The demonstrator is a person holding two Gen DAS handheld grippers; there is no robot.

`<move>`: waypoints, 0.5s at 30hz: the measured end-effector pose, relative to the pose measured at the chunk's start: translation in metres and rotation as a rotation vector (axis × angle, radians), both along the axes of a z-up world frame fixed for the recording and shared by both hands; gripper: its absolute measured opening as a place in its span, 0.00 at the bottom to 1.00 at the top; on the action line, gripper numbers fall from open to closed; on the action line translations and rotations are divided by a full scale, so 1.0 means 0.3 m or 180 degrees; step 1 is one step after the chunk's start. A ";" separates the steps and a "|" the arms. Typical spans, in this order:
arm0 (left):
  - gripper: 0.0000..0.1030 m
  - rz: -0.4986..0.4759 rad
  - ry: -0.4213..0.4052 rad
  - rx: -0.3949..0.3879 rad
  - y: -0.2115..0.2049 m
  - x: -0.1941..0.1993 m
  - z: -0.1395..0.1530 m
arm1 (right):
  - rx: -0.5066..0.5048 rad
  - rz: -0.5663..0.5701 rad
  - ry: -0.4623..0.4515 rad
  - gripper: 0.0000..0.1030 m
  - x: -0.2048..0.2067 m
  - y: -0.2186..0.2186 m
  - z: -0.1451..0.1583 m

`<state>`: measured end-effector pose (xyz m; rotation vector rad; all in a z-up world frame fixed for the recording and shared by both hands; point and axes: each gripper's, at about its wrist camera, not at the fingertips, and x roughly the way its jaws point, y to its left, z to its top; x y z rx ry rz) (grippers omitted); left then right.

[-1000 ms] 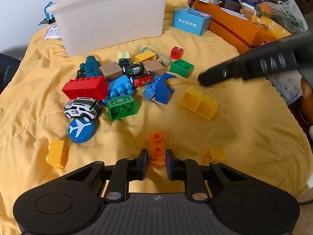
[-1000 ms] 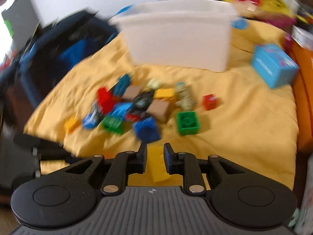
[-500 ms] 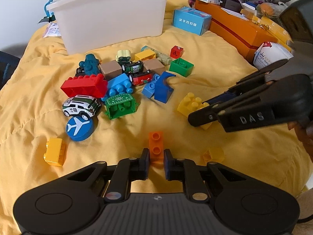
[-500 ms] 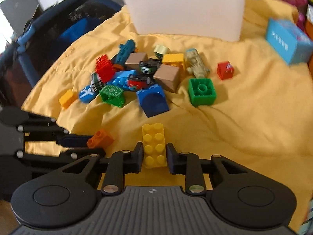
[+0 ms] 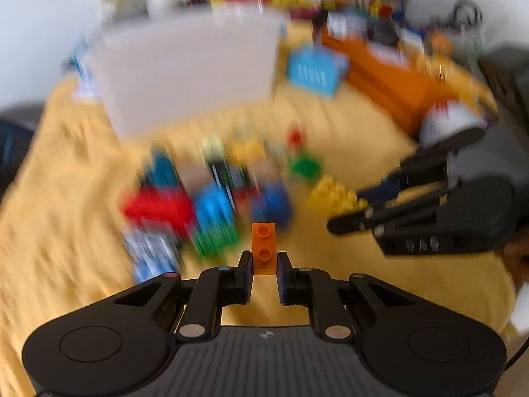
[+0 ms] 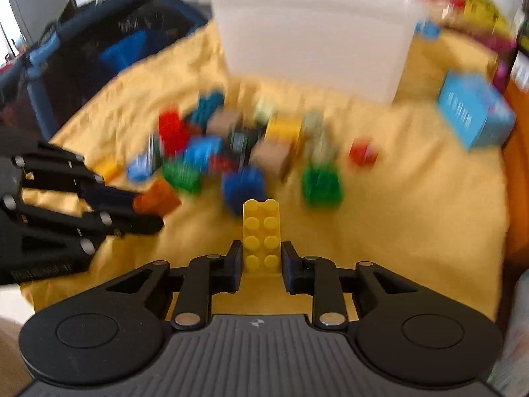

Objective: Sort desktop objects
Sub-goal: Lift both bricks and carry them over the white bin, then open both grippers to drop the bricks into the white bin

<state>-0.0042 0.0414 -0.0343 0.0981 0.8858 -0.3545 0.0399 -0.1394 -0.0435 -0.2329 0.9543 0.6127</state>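
The left gripper pinched an orange brick. Only the right wrist view showed the right gripper clamping a yellow brick, with the white bin at twelve o'clock.

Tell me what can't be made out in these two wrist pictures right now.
- Toy pile, left wrist view: motion blur smears the pieces together.
- White bin, both views: its wall hides the contents.
- Blue box, right wrist view: blur makes the print unreadable.
- Yellow brick in the right hand-held gripper: underside hidden.
- Orange brick in the left hand-held gripper: lower end hidden by the fingers.
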 end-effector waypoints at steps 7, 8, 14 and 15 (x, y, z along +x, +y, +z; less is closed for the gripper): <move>0.17 0.0271 -0.0905 -0.0125 0.084 0.288 0.392 | 0.0314 -0.0276 -0.0771 0.26 0.247 0.029 0.324; 0.17 0.0295 -0.1009 -0.0126 0.090 0.334 0.438 | 0.0358 -0.0337 -0.0844 0.26 0.301 0.040 0.370; 0.17 0.0437 -0.1050 0.0007 0.101 0.613 0.517 | 0.0275 -0.0518 -0.0999 0.26 0.543 0.142 0.443; 0.17 0.0470 -0.0967 0.0062 0.104 0.660 0.490 | 0.0196 -0.0540 -0.0980 0.26 0.573 0.168 0.427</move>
